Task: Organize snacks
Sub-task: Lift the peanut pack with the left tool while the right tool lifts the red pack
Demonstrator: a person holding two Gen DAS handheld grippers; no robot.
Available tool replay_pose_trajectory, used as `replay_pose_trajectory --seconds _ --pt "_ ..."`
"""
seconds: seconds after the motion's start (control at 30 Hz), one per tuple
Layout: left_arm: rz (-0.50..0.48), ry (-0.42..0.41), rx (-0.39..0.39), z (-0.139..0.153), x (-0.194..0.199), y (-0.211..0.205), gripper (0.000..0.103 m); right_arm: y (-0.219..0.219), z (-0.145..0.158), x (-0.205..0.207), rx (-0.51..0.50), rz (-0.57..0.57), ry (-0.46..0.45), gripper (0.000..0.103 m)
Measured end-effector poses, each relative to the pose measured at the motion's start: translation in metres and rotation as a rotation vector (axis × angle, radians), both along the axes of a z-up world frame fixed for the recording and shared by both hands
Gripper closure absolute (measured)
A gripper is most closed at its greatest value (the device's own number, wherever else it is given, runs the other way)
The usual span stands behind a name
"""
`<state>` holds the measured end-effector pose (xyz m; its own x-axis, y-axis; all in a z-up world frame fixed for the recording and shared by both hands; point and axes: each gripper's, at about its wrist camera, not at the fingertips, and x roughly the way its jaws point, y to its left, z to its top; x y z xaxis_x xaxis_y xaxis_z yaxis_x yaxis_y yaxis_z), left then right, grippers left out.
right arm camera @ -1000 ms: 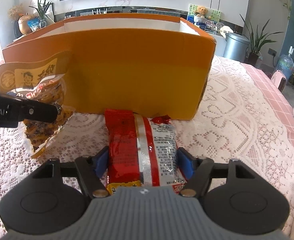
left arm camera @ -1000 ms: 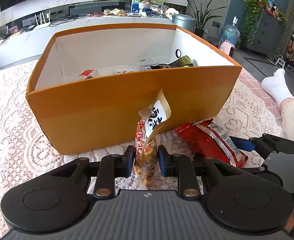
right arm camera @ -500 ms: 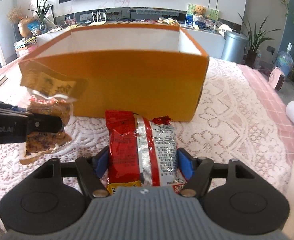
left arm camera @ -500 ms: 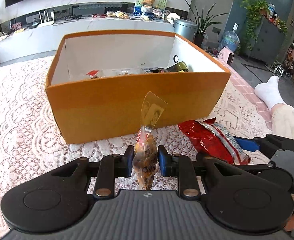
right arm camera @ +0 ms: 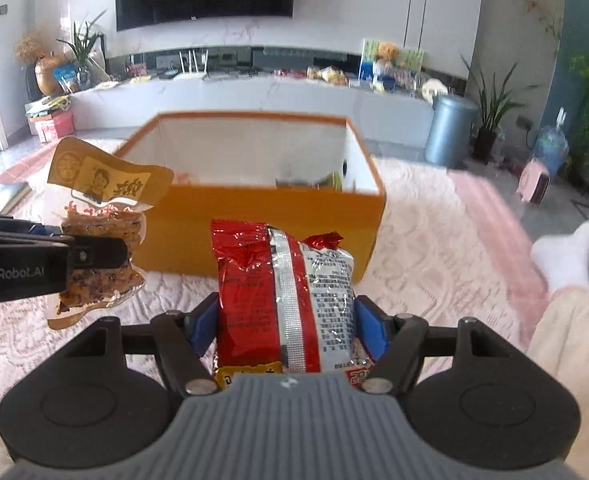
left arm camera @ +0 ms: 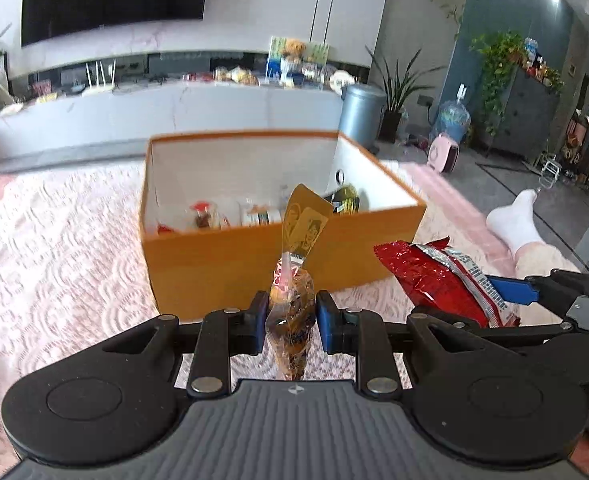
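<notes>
An open orange cardboard box point(left arm camera: 254, 256) point(right arm camera: 254, 216) stands on the lace-covered surface with several snacks inside. My left gripper point(left arm camera: 289, 322) is shut on a clear brown snack pouch with a yellow header point(left arm camera: 294, 304), held in the air in front of the box; the pouch also shows in the right wrist view point(right arm camera: 98, 240). My right gripper point(right arm camera: 286, 330) is shut on a red and silver snack bag point(right arm camera: 286, 292), lifted in front of the box; the bag also shows in the left wrist view point(left arm camera: 442, 280).
A pink lace cloth point(left arm camera: 62, 248) covers the surface around the box. A person's socked foot point(right arm camera: 566, 248) lies at the right. A white counter point(right arm camera: 254, 96), a metal bin point(right arm camera: 450, 128) and plants stand behind.
Both grippers have risen and pulled back from the box with their snacks. The red bag has come up off the cloth. The box interior shows more now.
</notes>
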<state>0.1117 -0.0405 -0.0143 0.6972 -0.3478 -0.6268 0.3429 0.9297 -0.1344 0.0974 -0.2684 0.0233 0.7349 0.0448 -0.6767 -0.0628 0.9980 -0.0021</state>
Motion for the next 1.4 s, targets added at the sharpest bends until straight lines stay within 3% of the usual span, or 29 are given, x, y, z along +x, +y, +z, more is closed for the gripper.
replay_pose_trajectory --seconds 0.37,0.73,1.07,1.4 --pt "-0.011 -0.110 0.015 0.052 0.012 0.004 0.075 0.005 0.070 -0.011 -0.054 0.038 -0.140 0.035" --pt "-0.034 -0.131 0.091 0.069 0.062 -0.007 0.075 0.009 0.106 0.045 -0.128 0.070 -0.215 0.035" --pt "-0.047 -0.070 0.174 0.046 0.114 -0.012 0.075 0.010 0.082 0.131 -0.166 0.091 -0.151 0.035" --pt "-0.030 0.079 0.200 -0.007 0.174 -0.005 0.075 0.028 0.023 0.210 -0.234 0.149 -0.026 0.035"
